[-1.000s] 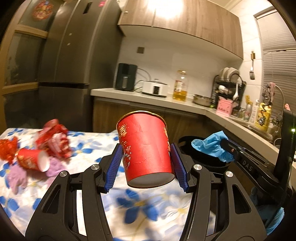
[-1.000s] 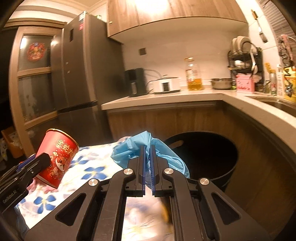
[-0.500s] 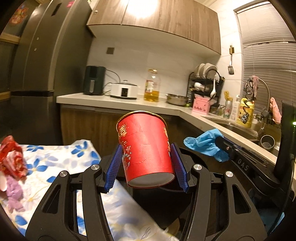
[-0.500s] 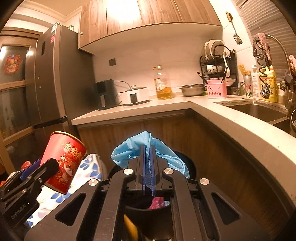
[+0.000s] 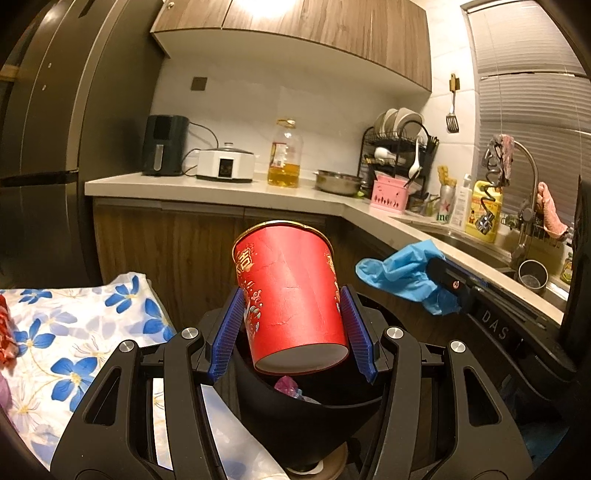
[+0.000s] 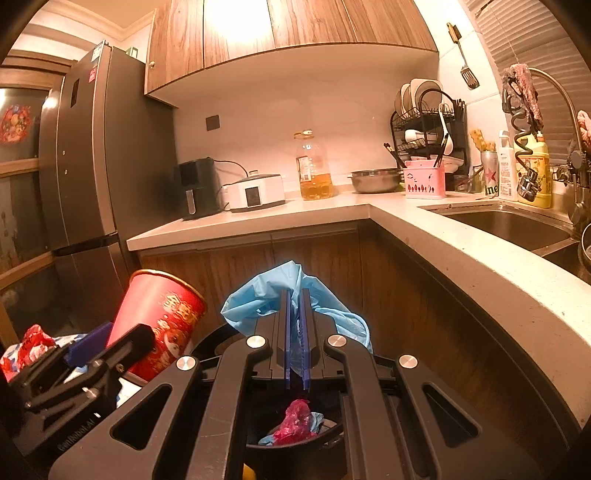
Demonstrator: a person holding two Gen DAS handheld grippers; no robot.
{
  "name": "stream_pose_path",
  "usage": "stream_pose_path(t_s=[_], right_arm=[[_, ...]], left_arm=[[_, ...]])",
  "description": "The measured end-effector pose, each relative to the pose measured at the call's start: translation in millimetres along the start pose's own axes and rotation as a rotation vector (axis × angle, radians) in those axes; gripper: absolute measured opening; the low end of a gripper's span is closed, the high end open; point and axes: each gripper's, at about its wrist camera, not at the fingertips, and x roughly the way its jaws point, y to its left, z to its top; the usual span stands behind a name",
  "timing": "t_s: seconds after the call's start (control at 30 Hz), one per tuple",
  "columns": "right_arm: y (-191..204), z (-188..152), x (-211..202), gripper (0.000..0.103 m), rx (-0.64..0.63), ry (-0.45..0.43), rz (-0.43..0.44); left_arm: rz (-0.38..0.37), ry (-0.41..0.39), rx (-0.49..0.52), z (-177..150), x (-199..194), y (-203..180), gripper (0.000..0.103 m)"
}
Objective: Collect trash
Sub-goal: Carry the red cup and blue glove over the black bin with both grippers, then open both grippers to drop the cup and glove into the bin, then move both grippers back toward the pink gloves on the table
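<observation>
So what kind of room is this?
It looks like a home kitchen. There's a tall dark grey fridge, a steel sink set in the pale stone counter, and a black wire dish rack holding plates.

A dark fridge [image 5: 55,122] fills the left of the frame. Along the tabletop [image 5: 229,190] at mid-frame stand a black air fryer [image 5: 165,149], a white cooker [image 5: 225,165], an oil bottle [image 5: 284,157], a steel bowl [image 5: 338,181] and a pink caddy [image 5: 390,192]. A dish rack [image 5: 400,147] sits behind them. At right are the sink [image 6: 513,225] and a yellow bottle [image 5: 482,206]. Wooden cabinets [image 5: 314,33] span the top.
</observation>
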Motion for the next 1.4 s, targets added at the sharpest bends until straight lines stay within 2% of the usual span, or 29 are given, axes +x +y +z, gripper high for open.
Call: stream_pose_path(t_s=[0.63,0.97,1.07,1.13,1.27,1.4], right_arm=[[-10.8,-0.1,19.5,0.006,0.024,0.021,0.031],[-22.5,-2.2,34.5,0.007,0.066,0.055,0.08],[-24.1,-3.4,39.0,0.015,0.066,0.064,0.08],[-24.4,-4.8,40.4,0.025,0.07,0.071,0.08],[-26.1,-7.6,39.1,0.03,0.085,0.076,0.073],[-26.5,-10.2,31.7,0.054,0.098,0.069,0.065]], left_arm=[[-0.018,0.042,0.018,-4.5,30.8,-7.9,0.053],[-0.026,0.069,0.027,-10.5,43.4,-9.4,0.053],[-0.018,0.078,0.023,-12.2,46.3,-6.6,0.053],[-0.004,0.083,0.019,-13.0,47.6,-3.4,0.054],[0.033,0.095,-0.005,-15.3,46.0,8.4,0.063],[0.067,0.098,-0.024,-17.5,37.3,18.3,0.071]])
